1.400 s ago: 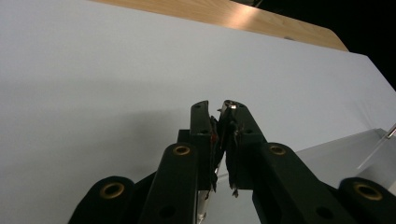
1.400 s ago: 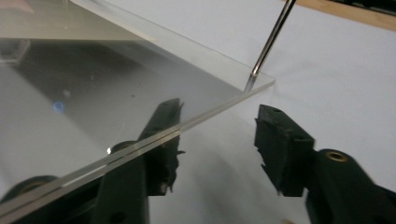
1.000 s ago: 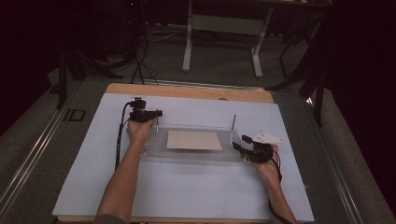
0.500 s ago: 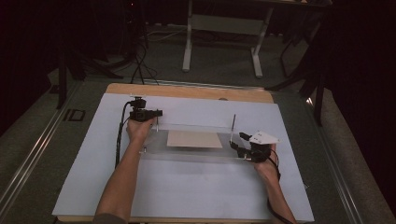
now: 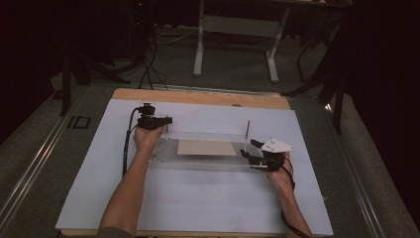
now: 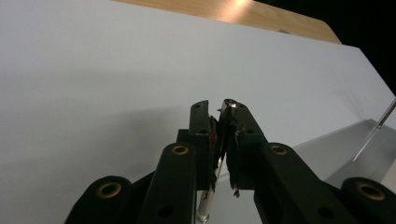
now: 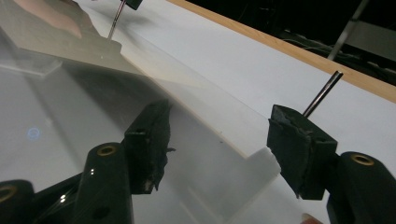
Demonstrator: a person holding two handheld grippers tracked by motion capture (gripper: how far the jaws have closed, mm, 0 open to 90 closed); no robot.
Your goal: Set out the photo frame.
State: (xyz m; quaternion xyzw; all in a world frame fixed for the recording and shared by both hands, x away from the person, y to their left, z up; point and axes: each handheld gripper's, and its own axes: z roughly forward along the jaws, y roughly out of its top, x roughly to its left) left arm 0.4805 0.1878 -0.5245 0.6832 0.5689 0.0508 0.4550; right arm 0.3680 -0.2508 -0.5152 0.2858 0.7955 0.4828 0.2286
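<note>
A wooden table (image 5: 208, 96) carries a large pale sheet (image 5: 198, 198) that covers nearly all of its top, leaving a strip of bare wood at twelve o'clock. Near the middle of the sheet lies a clear plate (image 5: 198, 156), long side running from nine to three o'clock, with a tan card (image 5: 205, 147) on its centre. A thin metal pin stands upright at each far corner of the plate: the left pin (image 6: 219, 165) at about ten o'clock from the card, the right pin (image 5: 247, 133) at about two o'clock.

The left gripper (image 5: 153, 121) sits at the plate's ten o'clock corner; in the left gripper view its jaws are pressed together on the left pin, whose shaft runs down between them. The right gripper (image 5: 257, 154) lies at the plate's four o'clock end, and in the right gripper view (image 7: 219, 140) its jaws stand wide apart, holding nothing, with the plate's corner between them and the right pin (image 7: 322, 93) rising just behind one jaw
</note>
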